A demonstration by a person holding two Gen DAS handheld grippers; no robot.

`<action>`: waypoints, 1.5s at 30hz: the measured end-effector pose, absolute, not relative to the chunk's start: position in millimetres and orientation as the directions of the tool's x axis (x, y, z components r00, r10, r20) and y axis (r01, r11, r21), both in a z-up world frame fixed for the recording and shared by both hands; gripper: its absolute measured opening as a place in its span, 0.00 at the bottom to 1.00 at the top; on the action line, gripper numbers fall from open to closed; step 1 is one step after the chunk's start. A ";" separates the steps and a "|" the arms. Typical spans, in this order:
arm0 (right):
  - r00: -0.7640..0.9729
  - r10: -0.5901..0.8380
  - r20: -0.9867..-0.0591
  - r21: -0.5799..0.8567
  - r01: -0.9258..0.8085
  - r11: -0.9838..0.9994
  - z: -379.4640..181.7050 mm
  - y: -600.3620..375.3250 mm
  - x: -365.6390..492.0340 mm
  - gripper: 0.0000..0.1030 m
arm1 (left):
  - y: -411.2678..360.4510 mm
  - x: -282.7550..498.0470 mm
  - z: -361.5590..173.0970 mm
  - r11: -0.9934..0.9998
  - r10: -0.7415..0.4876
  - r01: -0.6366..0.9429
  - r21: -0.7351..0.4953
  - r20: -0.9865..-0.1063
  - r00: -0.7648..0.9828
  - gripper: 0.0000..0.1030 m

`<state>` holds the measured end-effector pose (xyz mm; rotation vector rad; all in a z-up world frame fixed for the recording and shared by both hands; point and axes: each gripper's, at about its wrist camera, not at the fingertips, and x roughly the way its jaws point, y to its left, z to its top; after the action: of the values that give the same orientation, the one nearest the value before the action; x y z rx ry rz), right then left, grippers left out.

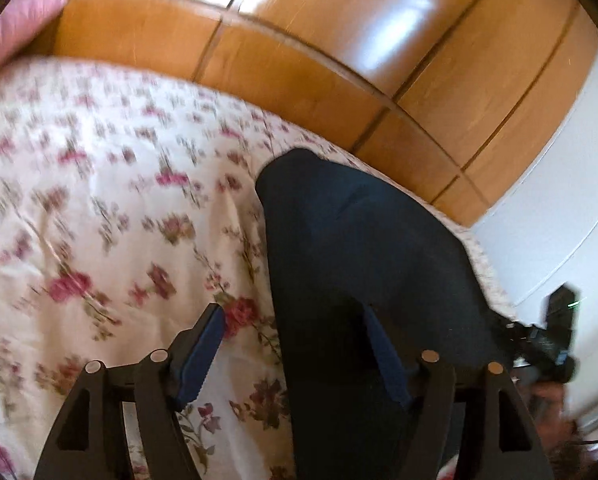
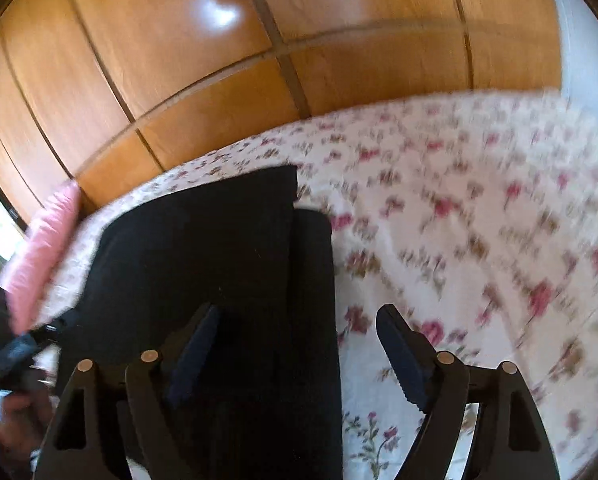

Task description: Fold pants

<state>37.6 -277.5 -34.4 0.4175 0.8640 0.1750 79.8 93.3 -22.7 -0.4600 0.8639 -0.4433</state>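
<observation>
Dark navy fabric pants lie flat on a white bedspread printed with pink and red roses, doubled lengthwise into a long narrow strip that runs from the near edge of both views toward the far side of the bed. In the right wrist view two squared ends lie side by side at the far end, one reaching a little farther than the other, which suggests the legs are already laid together (a judgement only). By that reading the first fold is done and the crosswise folds that would shorten the strip remain.

Neither tool grips anything. The left gripper stands with jaws spread wide, one finger over the bedspread and the other over the dark cloth; the right gripper is likewise released, its jaws apart astride the strip's right edge, pads clear of the fabric.

Beyond the bed's far edge rises a glossy honey-coloured wooden wardrobe with panelled doors, catching window glare. A pink satin pillow rests at the left end of the bed, and a white wall closes the scene on the right. Both views are blurred.
</observation>
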 end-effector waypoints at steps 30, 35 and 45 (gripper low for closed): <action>0.619 0.530 -0.580 0.581 -0.141 0.802 -23.1 -258.6 87.1 0.44 | 47.4 117.9 28.7 0.768 -0.641 0.449 -0.457 -0.537 0.549 0.32; 0.642 0.530 -0.554 0.568 -0.174 0.804 -13.7 -249.6 127.8 0.44 | 55.5 167.3 39.3 0.797 -0.602 0.405 -0.448 -0.535 0.593 0.32; 0.681 0.484 -0.550 0.506 -0.190 0.841 -4.6 -229.0 249.9 0.44 | 55.4 276.9 36.4 0.861 -0.507 0.337 -0.382 -0.573 0.644 0.32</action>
<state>249.9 -229.0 -4.6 0.4338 0.7303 0.3914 276.9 55.4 36.4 -0.2499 0.7255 -0.4863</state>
